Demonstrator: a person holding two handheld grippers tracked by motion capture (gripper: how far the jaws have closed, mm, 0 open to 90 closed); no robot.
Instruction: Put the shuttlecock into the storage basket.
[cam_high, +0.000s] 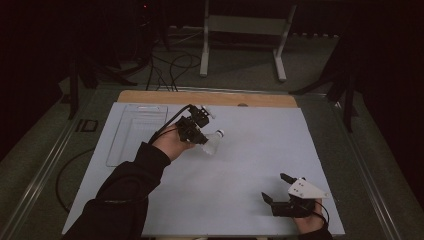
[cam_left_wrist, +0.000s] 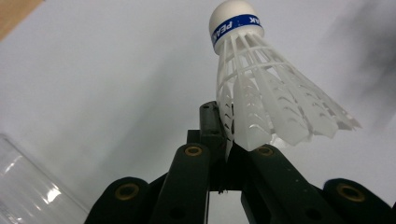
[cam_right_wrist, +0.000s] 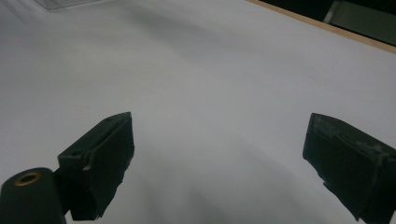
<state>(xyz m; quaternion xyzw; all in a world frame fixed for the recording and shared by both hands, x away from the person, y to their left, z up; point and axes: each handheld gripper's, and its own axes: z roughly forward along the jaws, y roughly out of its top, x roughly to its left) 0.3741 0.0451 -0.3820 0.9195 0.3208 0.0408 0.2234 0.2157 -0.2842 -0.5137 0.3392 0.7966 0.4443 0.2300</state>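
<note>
A white plastic shuttlecock with a white cork tip and a blue band hangs above the white table sheet. My left gripper is shut on the edge of its skirt, with the cork pointing away from the jaws. Near the front right corner of the sheet my right gripper stands open, its jaws wide apart over bare sheet with nothing between them.
A clear plastic tube lies along the left side of the sheet. A wooden table edge runs at the back. Cables and a metal stand are on the floor beyond.
</note>
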